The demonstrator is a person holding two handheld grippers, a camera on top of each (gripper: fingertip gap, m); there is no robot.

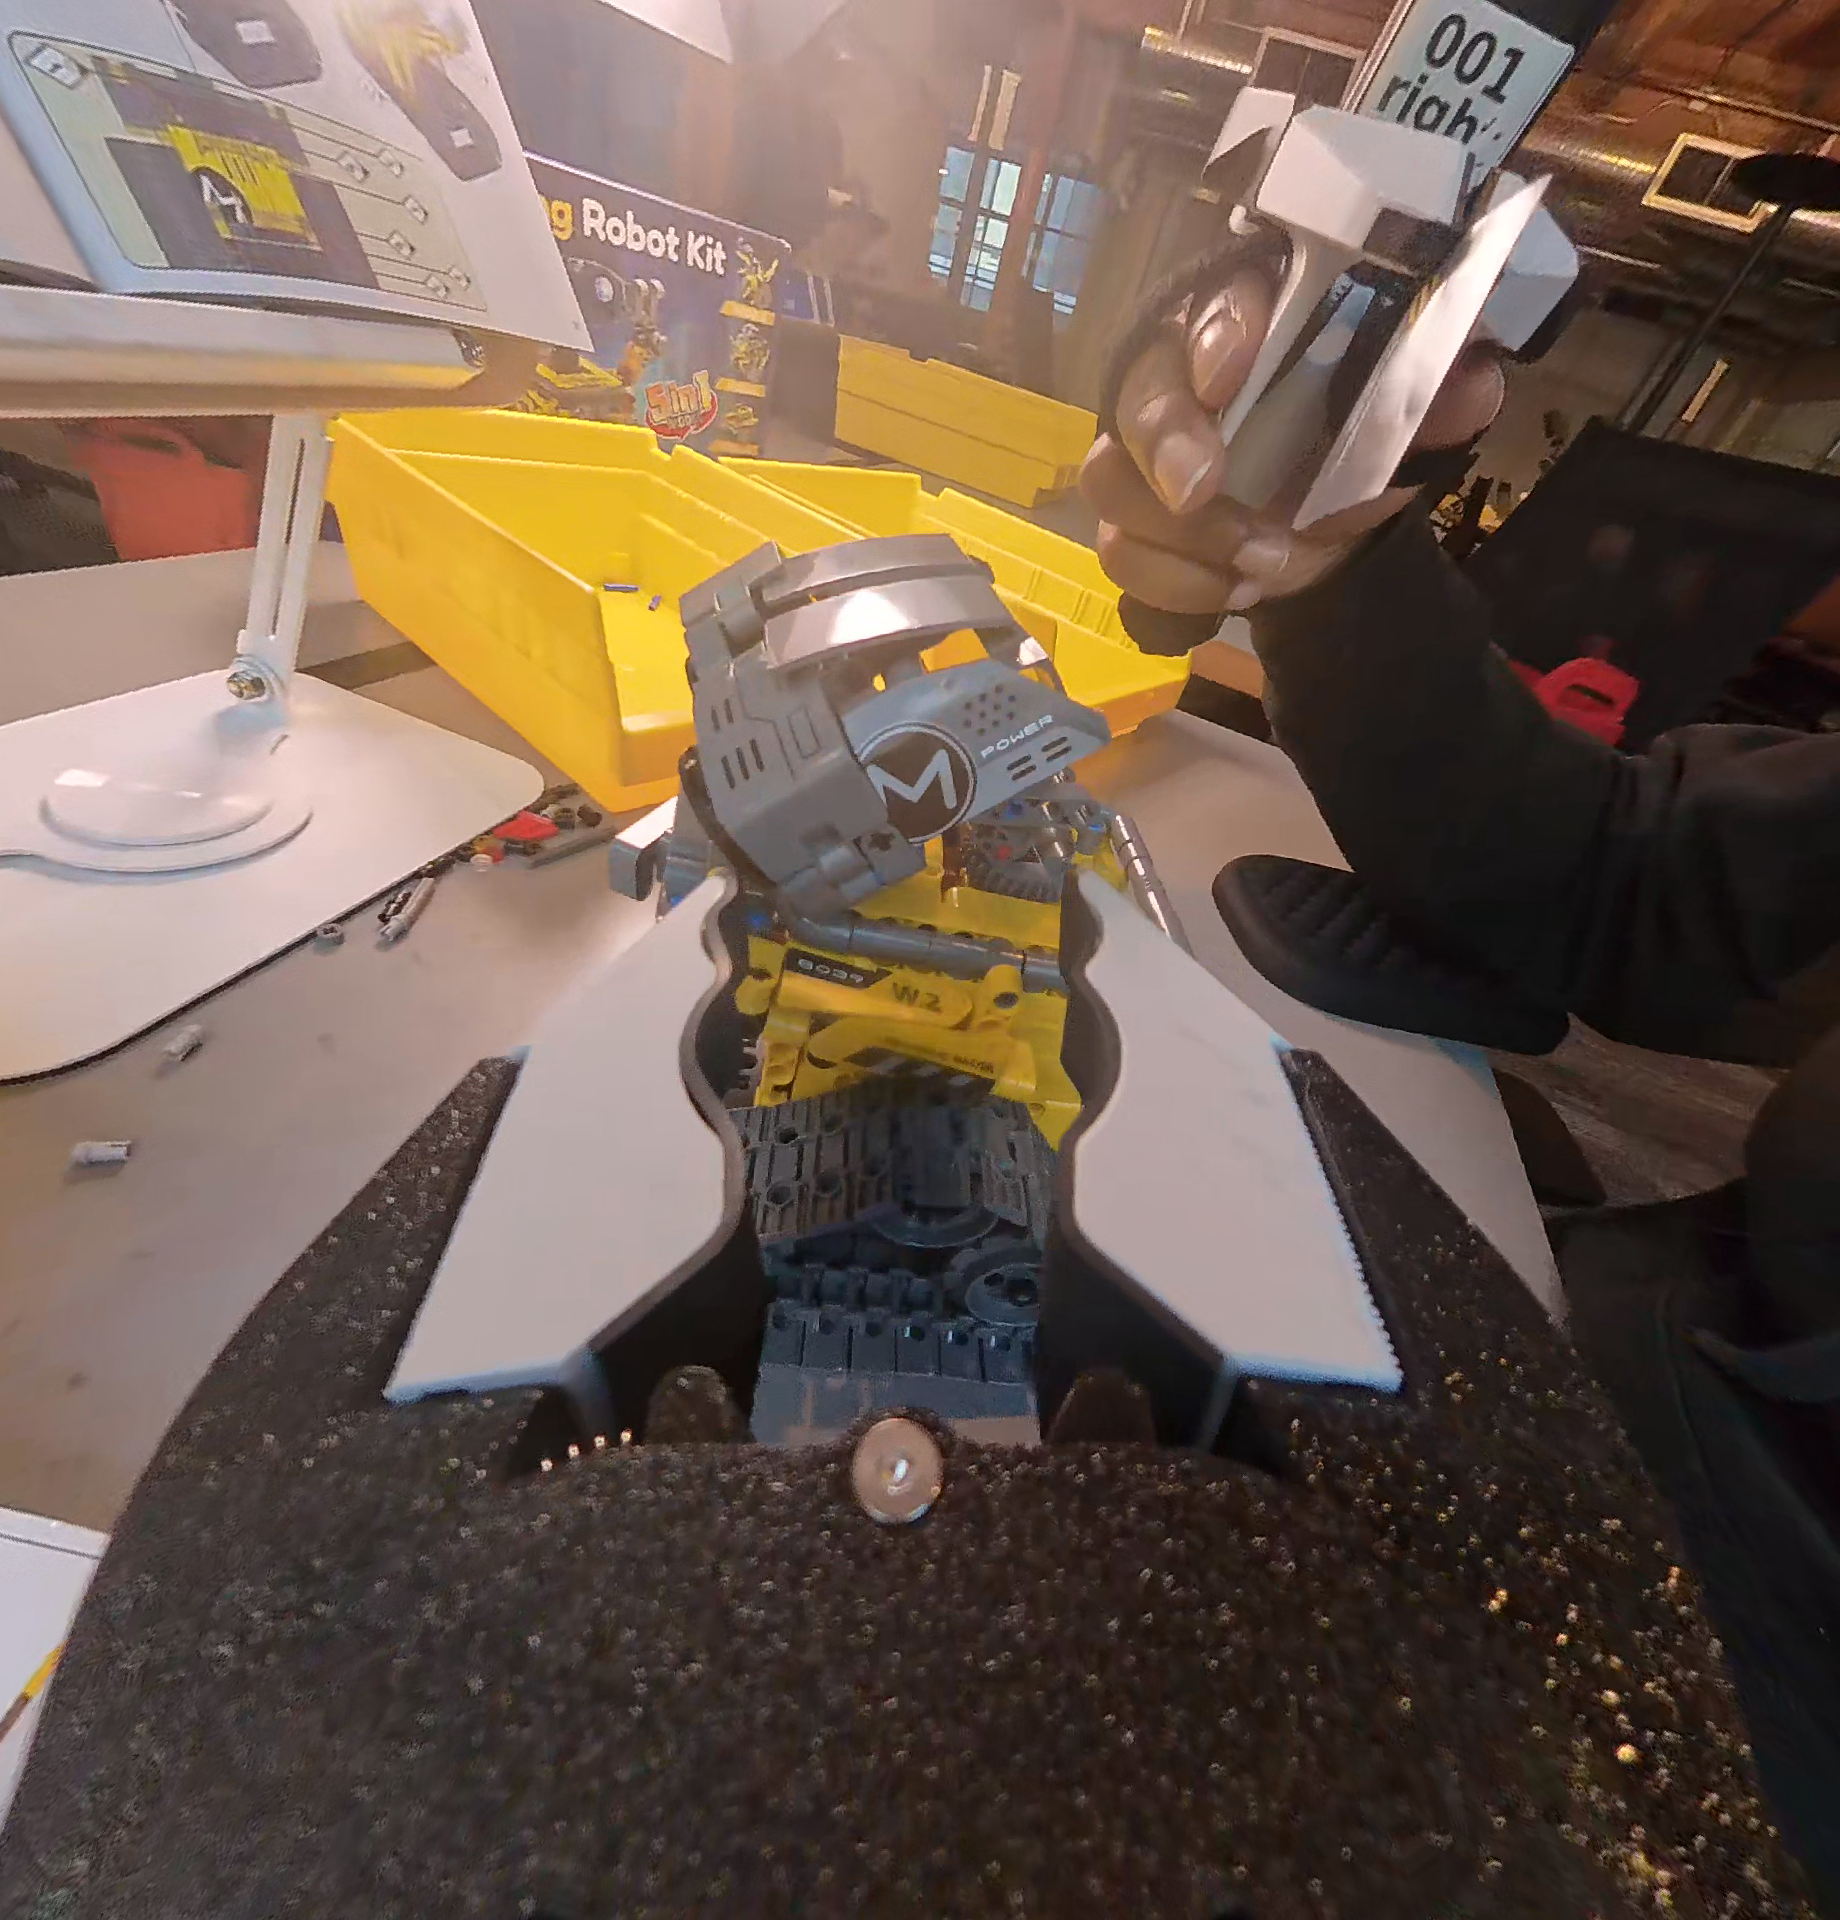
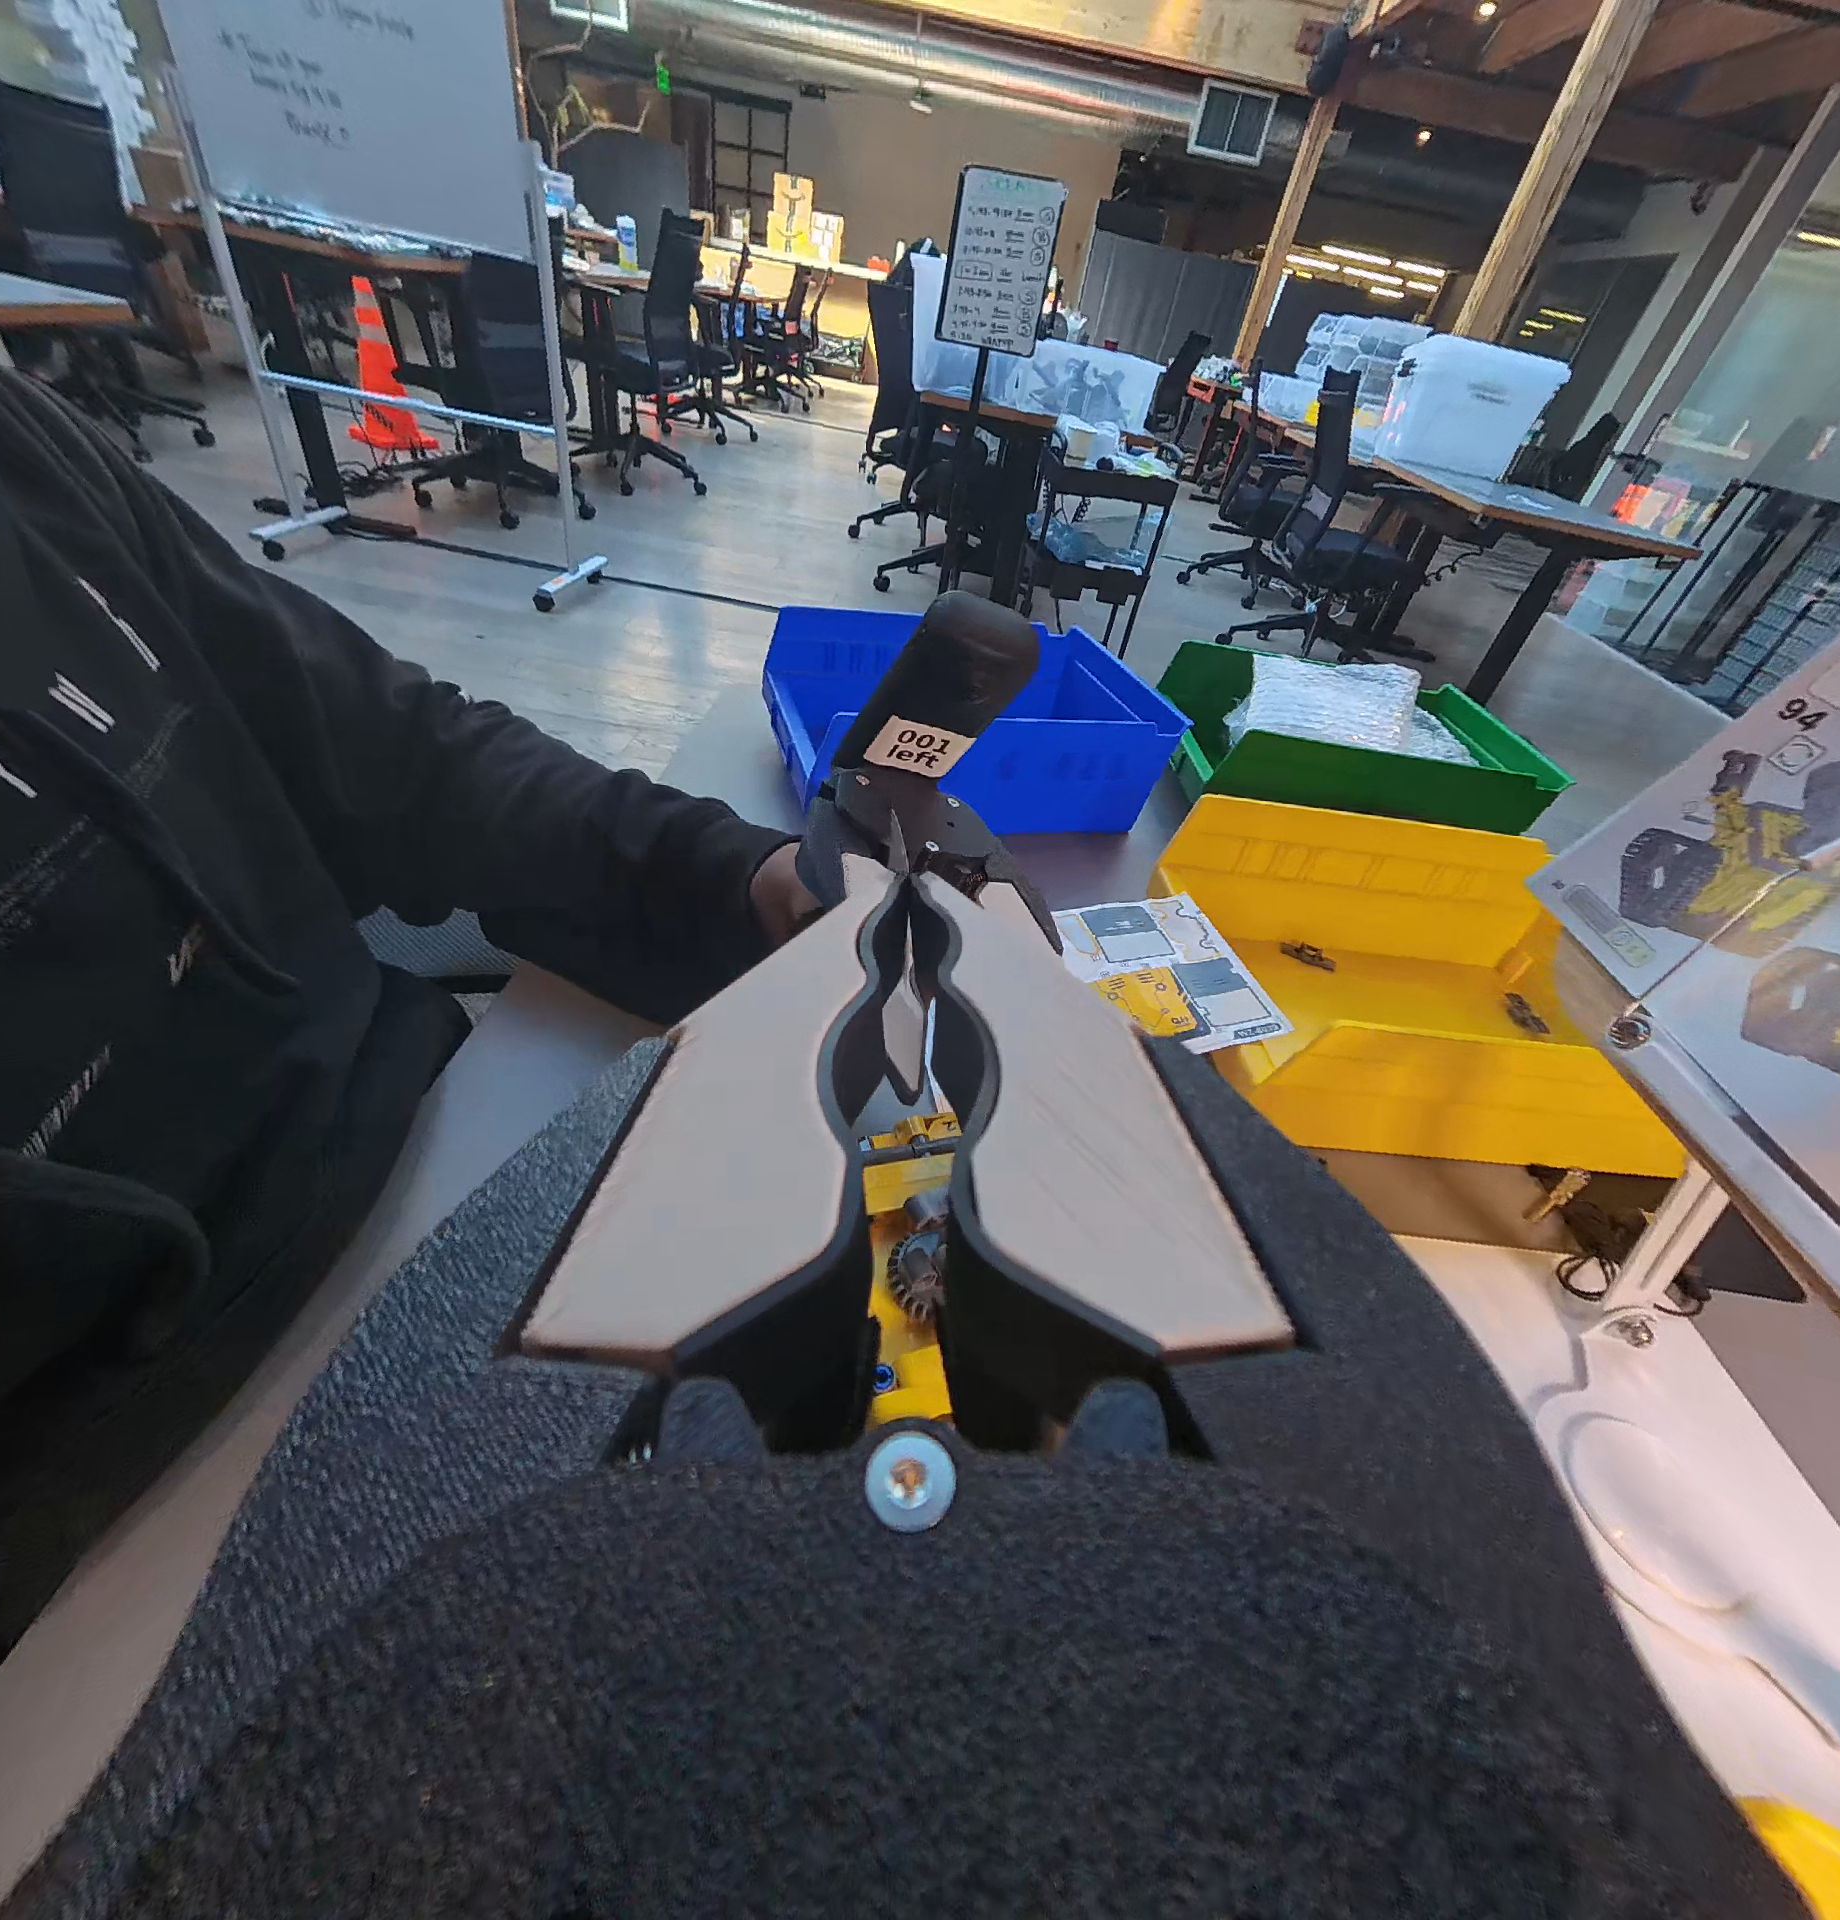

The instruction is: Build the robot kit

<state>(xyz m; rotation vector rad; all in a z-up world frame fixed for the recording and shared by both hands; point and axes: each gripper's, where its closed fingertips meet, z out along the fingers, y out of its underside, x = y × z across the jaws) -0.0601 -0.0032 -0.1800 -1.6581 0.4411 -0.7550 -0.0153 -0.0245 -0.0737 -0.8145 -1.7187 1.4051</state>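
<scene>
Robot model (image 1: 895,935), yellow w/ grey tracks, sits between my left gripper (image 1: 900,904) fingers, clamped abt the tracked base above the table (image 1: 272,1143). Right gripper (image 2: 908,883) is closed, empty, raised alongside. Risk as I see it: squeeze pops bricks loose, or top-heavy grey head (image 1: 874,727) tips it out

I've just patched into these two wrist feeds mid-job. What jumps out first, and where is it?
The yellow and grey brick-built robot model dominates the left wrist view, clamped at its tracked base between the fingers of the left gripper. The right gripper is shut, raised above the model at the upper right of that view. Behind stand yellow bins, and an open instruction booklet sits on a white stand at the upper left.
</scene>
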